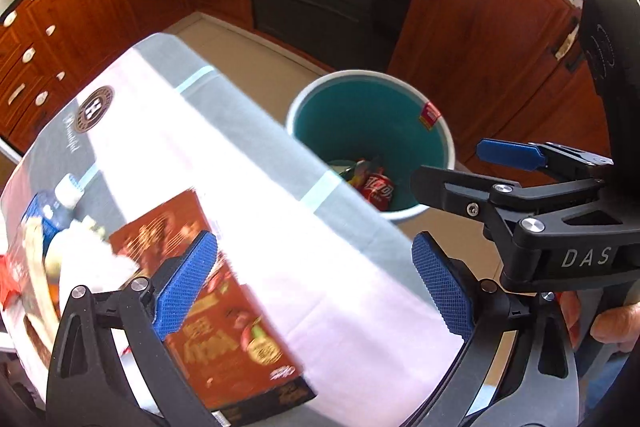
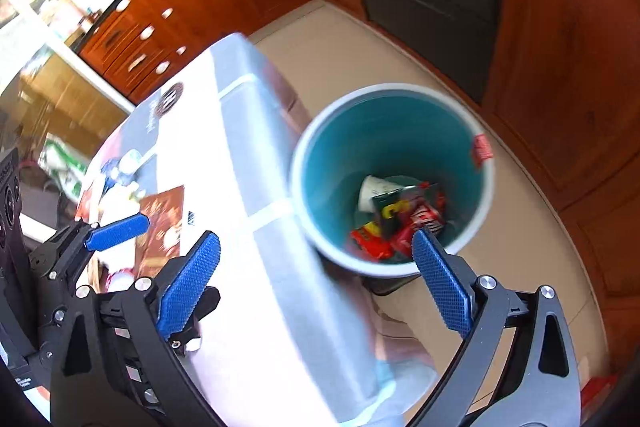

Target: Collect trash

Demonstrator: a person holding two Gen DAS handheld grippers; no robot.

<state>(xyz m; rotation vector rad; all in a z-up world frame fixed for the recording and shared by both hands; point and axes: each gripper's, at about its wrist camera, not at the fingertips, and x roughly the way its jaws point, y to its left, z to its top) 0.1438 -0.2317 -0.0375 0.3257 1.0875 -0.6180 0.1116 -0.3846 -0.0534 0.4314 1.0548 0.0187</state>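
Because both the left gripper [image 1: 316,283] and right gripper [image 2: 316,279] hover spread and empty, the brown printed cardboard box [image 1: 224,311] lying near-left on the white-and-grey tablecloth [image 1: 256,163] risks a skewed pinch; the white, teal-lined bin [image 2: 392,131], holding red wrappers [image 2: 404,231], stands right on the floor.
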